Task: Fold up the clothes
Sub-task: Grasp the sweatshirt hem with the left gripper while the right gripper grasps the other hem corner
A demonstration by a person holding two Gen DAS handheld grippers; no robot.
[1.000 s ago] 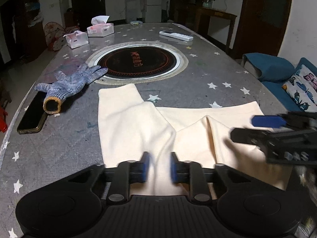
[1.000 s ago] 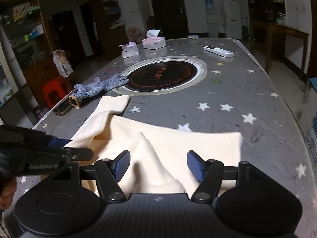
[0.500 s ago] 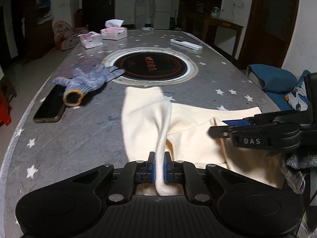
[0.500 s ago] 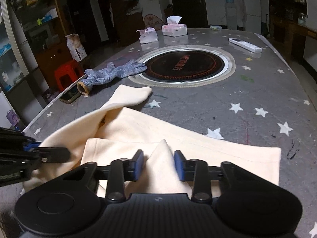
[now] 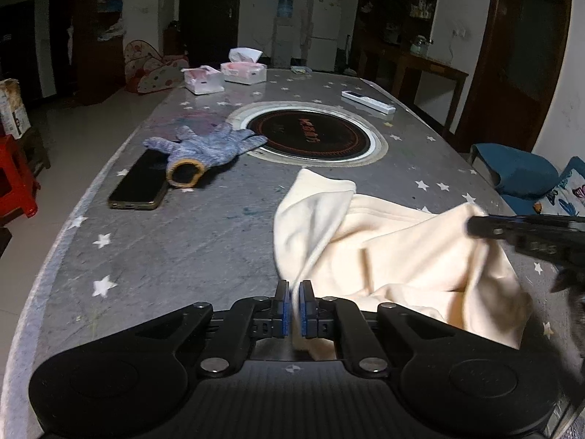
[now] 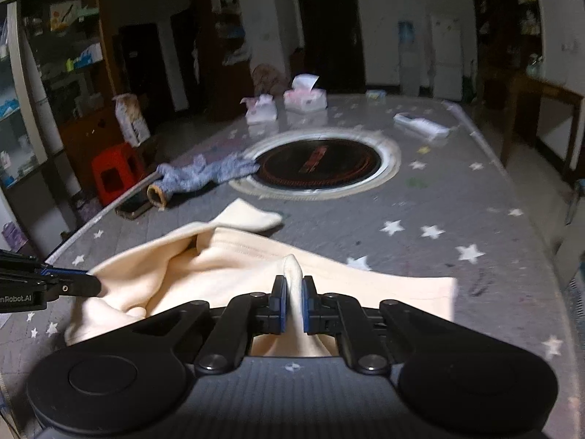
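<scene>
A cream garment (image 5: 402, 256) lies bunched on the grey star-patterned table (image 5: 182, 237). My left gripper (image 5: 294, 292) is shut on a raised fold at the garment's left side, and the cloth runs up between its blue pads. In the right wrist view my right gripper (image 6: 294, 289) is shut on another pinched ridge of the cream garment (image 6: 219, 274). Both pinched folds are lifted off the table. One narrow end of the garment (image 6: 252, 217) still rests flat, pointing at the hob. Each gripper shows in the other's view: the right gripper (image 5: 479, 226) and the left gripper (image 6: 87, 285).
Beyond the garment are a round black induction hob (image 5: 310, 135), a blue knit glove (image 5: 208, 150) and a dark phone (image 5: 139, 183) near the left edge. Tissue boxes (image 5: 243, 71) and a white remote (image 5: 367, 101) sit farther back. A red stool (image 6: 115, 172) stands left of the table.
Both grippers went from open to shut on folds of the cream garment. The flat cloth is now pulled up and bunched, and the left gripper has carried its fold to the side.
</scene>
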